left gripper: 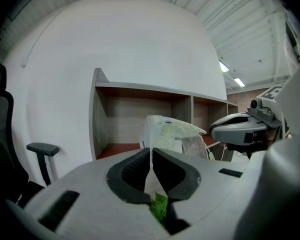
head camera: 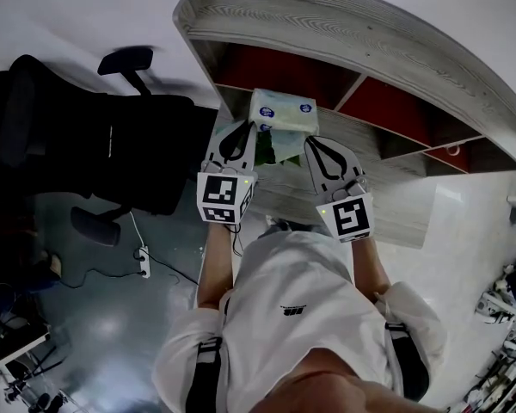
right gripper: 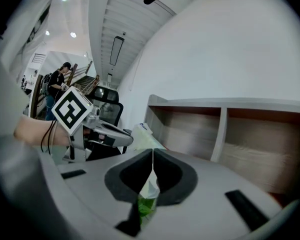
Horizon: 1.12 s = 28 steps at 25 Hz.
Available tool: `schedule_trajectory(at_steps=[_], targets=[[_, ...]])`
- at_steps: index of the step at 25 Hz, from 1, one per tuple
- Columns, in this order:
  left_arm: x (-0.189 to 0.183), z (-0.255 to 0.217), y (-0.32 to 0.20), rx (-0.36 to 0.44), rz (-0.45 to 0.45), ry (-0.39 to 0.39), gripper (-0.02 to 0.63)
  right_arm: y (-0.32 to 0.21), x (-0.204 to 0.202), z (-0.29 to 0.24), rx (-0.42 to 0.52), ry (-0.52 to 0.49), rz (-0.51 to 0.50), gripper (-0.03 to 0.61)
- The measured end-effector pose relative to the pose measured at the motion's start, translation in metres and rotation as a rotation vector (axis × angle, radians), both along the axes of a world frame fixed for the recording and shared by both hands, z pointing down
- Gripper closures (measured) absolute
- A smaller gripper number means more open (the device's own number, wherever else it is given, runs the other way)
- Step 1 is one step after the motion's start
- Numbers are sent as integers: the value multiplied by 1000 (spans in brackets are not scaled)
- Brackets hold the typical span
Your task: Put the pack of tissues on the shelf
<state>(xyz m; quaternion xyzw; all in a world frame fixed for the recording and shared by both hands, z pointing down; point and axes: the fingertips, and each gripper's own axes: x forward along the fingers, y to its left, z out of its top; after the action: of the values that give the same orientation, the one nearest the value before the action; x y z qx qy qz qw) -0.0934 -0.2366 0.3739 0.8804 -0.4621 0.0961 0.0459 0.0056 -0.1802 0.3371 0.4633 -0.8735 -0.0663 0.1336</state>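
**A:** Head view first. We have the pack of tissues held up at the front of the shelf, between our 2 tools. The left gripper and the right gripper each pinch 1 end of it. We can't tell whether it touches a board.

**B:** That hold is our worry. We grip only its thin edges, so an edge could slip out and the pack would drop. If our 2 tools pull apart, the skin may tear.

**A:** In the left gripper view, the jaws are clamped flat on a fin of wrapper, with green print showing behind them. Ahead, the pack bulges soft and pillowy in pale glossy plastic, in front of the leftmost compartment.

**B:** That compartment has hard upright edges. We judge that a sagging pack could snag there if we push it in skewed.

**A:** The right gripper view tells the same story. The jaws are pressed together on a sliver of crinkled film, green again. The pads look dark and ridged.

**B:** The shelf reads to us as rigid board. It has grey wood grain outside, reddish panels inside and straight-edged boxes. Slick plastic on smooth board may slide, so a pack set near the lip could slip off.
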Motion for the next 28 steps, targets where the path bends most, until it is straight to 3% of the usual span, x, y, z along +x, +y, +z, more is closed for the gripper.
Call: schedule_trajectory(at_steps=[28], targets=[[18, -6, -78, 3, -20, 19, 574, -51, 16, -14, 31, -26, 18, 551]])
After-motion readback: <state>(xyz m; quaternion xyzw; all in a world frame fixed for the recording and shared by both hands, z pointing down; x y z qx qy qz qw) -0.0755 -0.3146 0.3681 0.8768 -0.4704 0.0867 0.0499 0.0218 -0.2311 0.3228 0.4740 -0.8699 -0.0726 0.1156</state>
